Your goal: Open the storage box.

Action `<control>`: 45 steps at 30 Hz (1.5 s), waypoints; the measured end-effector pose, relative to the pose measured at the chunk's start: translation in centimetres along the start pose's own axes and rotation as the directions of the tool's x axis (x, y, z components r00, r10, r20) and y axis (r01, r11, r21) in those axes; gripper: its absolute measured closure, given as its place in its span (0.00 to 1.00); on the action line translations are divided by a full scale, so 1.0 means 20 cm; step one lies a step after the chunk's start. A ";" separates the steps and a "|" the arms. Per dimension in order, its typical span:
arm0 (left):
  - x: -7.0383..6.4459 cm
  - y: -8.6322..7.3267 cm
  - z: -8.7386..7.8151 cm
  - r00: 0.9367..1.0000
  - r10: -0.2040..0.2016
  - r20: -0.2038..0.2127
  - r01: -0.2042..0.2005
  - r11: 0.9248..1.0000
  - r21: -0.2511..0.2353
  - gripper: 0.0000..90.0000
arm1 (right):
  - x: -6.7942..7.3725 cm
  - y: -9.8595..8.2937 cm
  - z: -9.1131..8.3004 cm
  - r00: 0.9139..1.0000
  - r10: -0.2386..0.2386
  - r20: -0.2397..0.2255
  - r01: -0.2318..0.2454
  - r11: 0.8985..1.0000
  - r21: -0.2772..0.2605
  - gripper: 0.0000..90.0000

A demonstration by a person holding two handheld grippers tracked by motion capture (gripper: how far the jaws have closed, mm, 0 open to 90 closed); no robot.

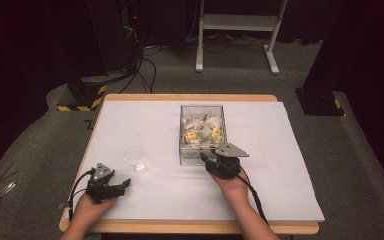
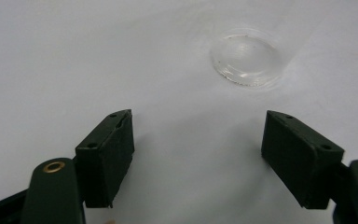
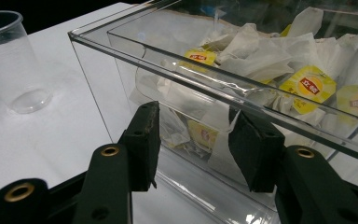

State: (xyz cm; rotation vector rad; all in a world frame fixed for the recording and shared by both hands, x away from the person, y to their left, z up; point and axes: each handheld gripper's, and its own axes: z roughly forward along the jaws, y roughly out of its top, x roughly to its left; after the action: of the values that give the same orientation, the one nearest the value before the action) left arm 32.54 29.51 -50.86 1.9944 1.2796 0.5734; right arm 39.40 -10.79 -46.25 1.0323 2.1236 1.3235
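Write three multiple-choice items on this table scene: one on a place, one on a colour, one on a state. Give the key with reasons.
1. Where is the plastic cup?
A. left of the clear box
B. inside the box
C. on the floor

2. What colour are the tags on the tea bags?
A. blue
B. yellow
C. green

3. How is the left gripper?
A. shut on the cup
B. shut on nothing
C. open

Key: 1 A, the cup stands apart, left of the box. 2 B, yellow labels show through the wall. 3 C, its jaws stand wide apart over bare table.
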 end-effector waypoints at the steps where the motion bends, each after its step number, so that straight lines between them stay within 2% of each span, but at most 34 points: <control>1: 0.00 0.00 0.00 1.000 0.001 0.000 -0.001 1.000 0.000 0.28 | 0.00 0.00 0.00 1.000 0.000 -0.002 0.000 1.000 -0.002 0.60; 5: 0.00 0.00 0.00 1.000 -0.001 0.000 0.001 1.000 0.000 0.28 | 0.00 0.00 0.00 1.000 -0.010 -0.006 0.010 1.000 -0.006 0.60; 14: 0.00 0.00 0.00 1.000 0.000 0.000 0.000 1.000 0.000 0.28 | 0.00 -0.01 0.00 1.000 -0.002 -0.018 0.002 1.000 -0.003 0.61; 22: 0.00 0.00 0.00 1.000 0.000 0.000 0.000 1.000 0.000 0.28 | 0.01 -0.02 -0.03 0.999 -0.008 -0.032 0.008 1.000 -0.009 0.65; 45: 0.00 0.00 0.00 1.000 0.000 0.000 0.000 1.000 0.000 0.28 | 0.06 -0.07 -0.12 0.999 -0.022 -0.038 0.021 0.999 -0.025 0.66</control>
State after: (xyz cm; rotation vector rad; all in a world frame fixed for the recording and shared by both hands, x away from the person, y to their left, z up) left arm 32.56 29.51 -50.85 1.9945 1.2802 0.5732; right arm 36.41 -11.64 -46.42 0.9795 2.1351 1.3665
